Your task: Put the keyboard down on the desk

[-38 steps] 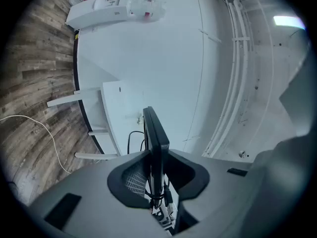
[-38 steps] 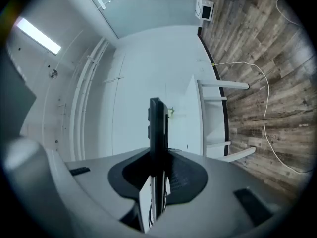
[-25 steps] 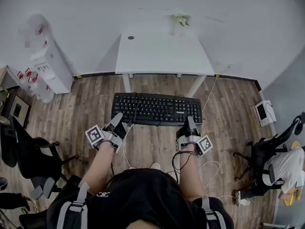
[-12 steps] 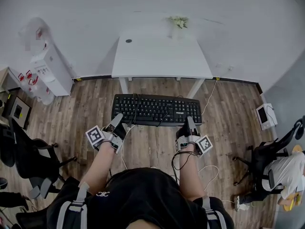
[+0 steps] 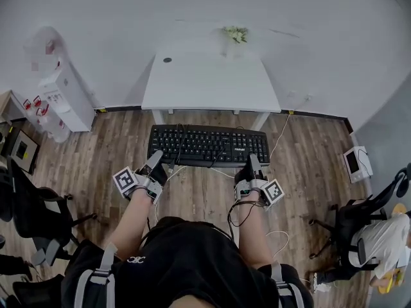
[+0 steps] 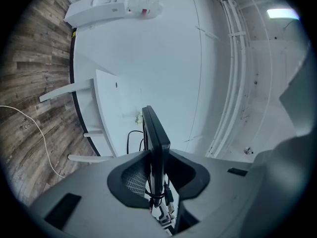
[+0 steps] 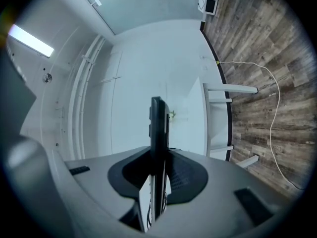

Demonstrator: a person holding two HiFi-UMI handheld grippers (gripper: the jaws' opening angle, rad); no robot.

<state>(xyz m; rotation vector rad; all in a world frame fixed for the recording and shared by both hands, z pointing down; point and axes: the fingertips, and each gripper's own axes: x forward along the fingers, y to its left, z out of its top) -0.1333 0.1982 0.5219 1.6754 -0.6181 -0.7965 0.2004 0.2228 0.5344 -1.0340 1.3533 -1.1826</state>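
The carrying step is judged to be in hand: the black keyboard is held in the air over the wooden floor. Its near edge is clamped at one end by the left gripper and at the other by the right gripper, and the white desk lies ahead of both, not yet reached. Next, the keyboard would need to be carried forward over the desk top, lowered flat and only then released. The keys, the cable draped across them and the gap to the desk are shown by the head view alone, whereas only in the two gripper views is the keyboard seen edge-on, pressed between each pair of pads.
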